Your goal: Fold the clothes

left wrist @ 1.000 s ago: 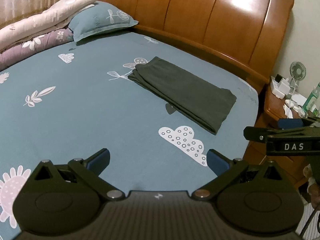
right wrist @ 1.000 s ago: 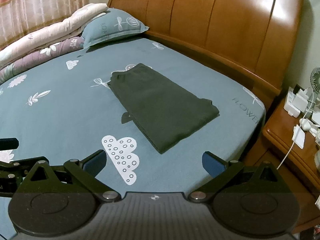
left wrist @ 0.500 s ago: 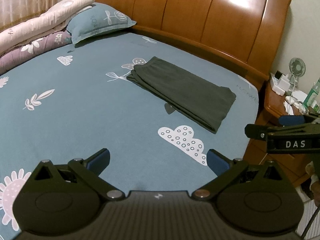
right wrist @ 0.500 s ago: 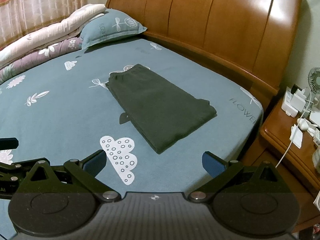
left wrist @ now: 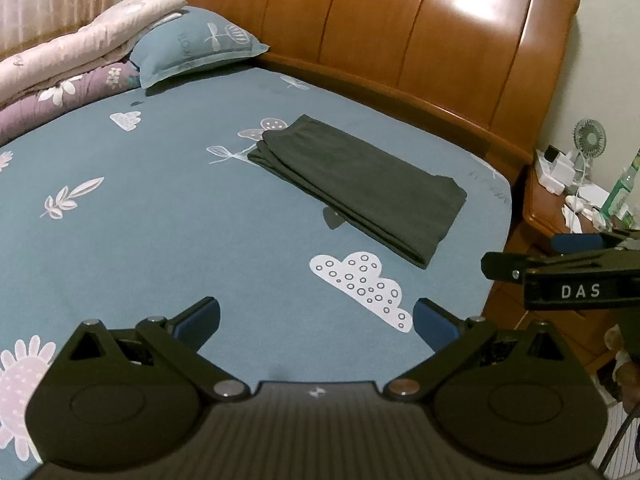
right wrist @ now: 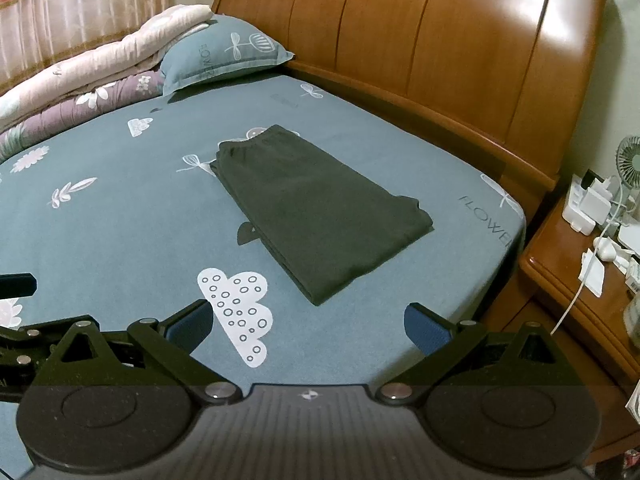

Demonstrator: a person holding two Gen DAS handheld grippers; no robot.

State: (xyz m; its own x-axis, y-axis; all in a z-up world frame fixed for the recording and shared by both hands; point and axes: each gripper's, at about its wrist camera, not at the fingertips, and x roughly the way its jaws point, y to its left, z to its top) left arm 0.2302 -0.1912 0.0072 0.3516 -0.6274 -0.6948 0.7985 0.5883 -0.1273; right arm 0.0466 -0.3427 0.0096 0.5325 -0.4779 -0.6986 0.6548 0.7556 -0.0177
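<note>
One folded dark green garment (right wrist: 320,212) lies on one bed, its blue-grey printed sheet (right wrist: 120,220) carrying three white cloud prints in the left wrist view: one large dotted cloud (left wrist: 362,286), one small cloud (left wrist: 126,120) and one part-covered cloud (left wrist: 269,127) at the garment's far end. One blue-grey pillow (right wrist: 224,54) and two rolled quilts, one pale pink (right wrist: 100,60) and one purple floral (right wrist: 80,108), sit at the far side, before one wooden headboard (right wrist: 440,40). One bedside cabinet (right wrist: 568,280) holds one small desk fan (right wrist: 632,168). Two handheld grippers, the left gripper (left wrist: 316,322) and the right gripper (right wrist: 306,322), each show two blue-padded fingers spread wide.
</note>
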